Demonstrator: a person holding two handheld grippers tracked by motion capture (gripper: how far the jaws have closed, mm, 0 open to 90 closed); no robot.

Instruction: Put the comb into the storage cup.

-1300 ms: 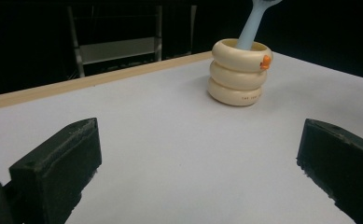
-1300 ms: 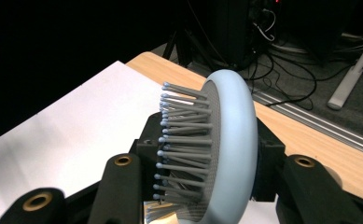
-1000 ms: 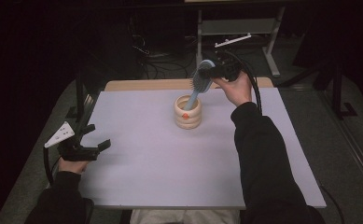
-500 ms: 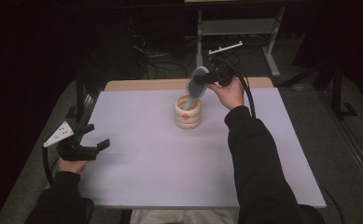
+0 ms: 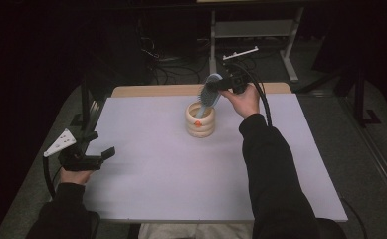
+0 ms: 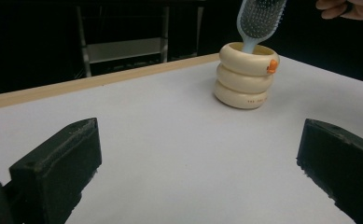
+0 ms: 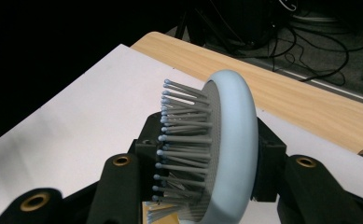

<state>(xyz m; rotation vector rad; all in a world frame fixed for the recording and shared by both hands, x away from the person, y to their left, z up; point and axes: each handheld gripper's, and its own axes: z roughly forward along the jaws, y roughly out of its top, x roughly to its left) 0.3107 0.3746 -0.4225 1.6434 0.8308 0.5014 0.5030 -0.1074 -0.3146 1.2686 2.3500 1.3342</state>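
Note:
A cream ringed cup [image 5: 200,120] with an orange dot stands at the far middle of the white table [image 5: 146,174]. A light blue hairbrush [image 5: 208,94] leans with its handle inside the cup [image 6: 244,74] and its bristled head [image 6: 259,16] above the rim. My right gripper [image 5: 221,85] is shut on the brush head [image 7: 216,149], its jaws clamping both sides. At the table's left edge my left gripper [image 5: 99,144] stands open, its jaws wide apart with bare table between them in the left gripper view.
A wooden strip [image 5: 151,90] runs along the table's far edge. Behind it are a metal rack [image 5: 253,30] and floor cables [image 5: 166,64]. A cable [image 5: 263,99] trails from the right gripper along the sleeve.
The right gripper has moved the brush left and down, so the handle now sits in the cup. The left gripper has stayed put.

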